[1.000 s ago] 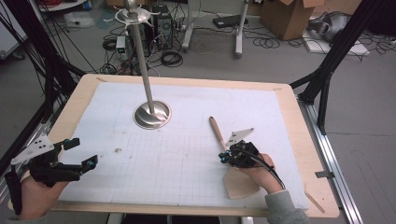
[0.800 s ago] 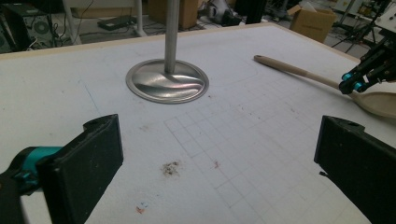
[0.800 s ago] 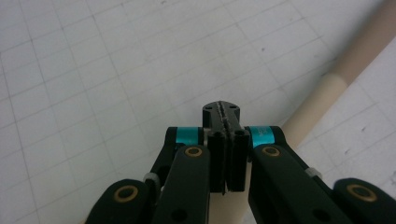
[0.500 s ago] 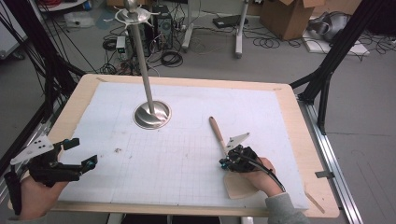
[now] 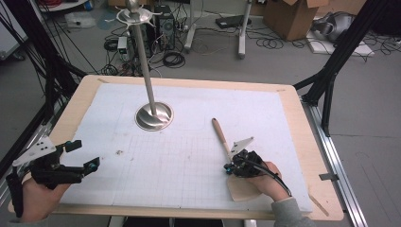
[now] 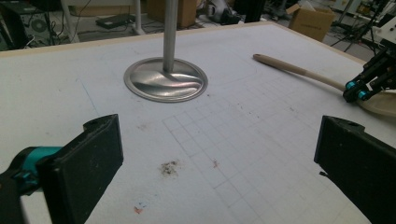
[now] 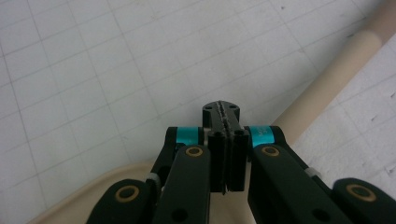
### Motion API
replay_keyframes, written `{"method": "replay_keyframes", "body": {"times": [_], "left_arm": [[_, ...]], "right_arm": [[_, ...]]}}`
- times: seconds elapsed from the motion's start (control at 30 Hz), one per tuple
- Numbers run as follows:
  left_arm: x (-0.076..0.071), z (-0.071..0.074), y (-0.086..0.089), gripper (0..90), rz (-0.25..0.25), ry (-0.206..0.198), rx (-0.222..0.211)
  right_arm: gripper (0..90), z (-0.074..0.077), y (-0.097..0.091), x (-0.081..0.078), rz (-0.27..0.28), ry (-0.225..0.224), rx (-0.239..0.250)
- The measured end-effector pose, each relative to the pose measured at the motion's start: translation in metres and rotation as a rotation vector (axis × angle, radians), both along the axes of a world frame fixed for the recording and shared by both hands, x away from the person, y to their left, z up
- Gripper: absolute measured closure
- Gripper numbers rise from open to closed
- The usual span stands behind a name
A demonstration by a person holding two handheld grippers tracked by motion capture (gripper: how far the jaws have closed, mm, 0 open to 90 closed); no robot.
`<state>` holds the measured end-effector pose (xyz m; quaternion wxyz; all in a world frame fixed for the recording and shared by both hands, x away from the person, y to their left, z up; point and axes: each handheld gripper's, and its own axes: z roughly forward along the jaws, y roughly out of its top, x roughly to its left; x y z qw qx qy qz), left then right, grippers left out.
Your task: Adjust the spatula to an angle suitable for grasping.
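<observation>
Right gripper (image 5: pixel 231 165): your jaws are pressed flat together, pad to pad, with nothing between them in the right gripper view. The tips (image 7: pixel 222 112) sit low over the wooden spatula (image 5: pixel 226 146), right where the handle widens into the blade. The handle (image 7: pixel 322 79) runs just beside the tips on one side, and the blade's (image 7: pixel 93 191) pale edge lies under the gripper body. Whether the tips touch the wood I can't tell; from the high view your hand hides that spot.

Spatula: lies flat on the white grid mat (image 5: pixel 189 165), handle end pointing toward the far edge, blade (image 5: pixel 243 189) near your side, partly under your right hand (image 5: pixel 267 179).

Left gripper (image 5: pixel 80 156): jaws released, spread wide, nothing between them. In its own view the two pads (image 6: pixel 88 163) frame bare mat with a few smudges. It hangs over the near left corner of the mat, well apart from the spatula.

Steel stand (image 5: pixel 153 116): round base on the mat's far left part, pole rising from it, apart from both grippers.
</observation>
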<state>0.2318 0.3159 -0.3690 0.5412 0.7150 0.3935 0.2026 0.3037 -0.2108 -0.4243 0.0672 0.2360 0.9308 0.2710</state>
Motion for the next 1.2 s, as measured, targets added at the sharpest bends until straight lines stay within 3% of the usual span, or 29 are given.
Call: {"method": "replay_keyframes", "body": {"times": [0.3,0.67,1.0,1.2], "left_arm": [[0.0,0.001,0.001,1.7,0.003,-0.002,-0.006],[0.001,0.0,-0.001,1.7,-0.002,0.001,0.0],[0.001,0.0,-0.002,1.7,-0.004,-0.001,-0.003],[0.001,0.001,-0.004,1.7,-0.008,-0.008,0.004]], "right_arm": [[90.0,0.003,-0.005,0.001,-0.002,-0.01,-0.06],[90.0,0.004,-0.023,0.003,-0.052,-0.043,-0.086],[90.0,0.004,-0.032,0.003,-0.09,-0.054,-0.065],[90.0,0.017,-0.036,0.001,-0.092,-0.092,0.045]]}}
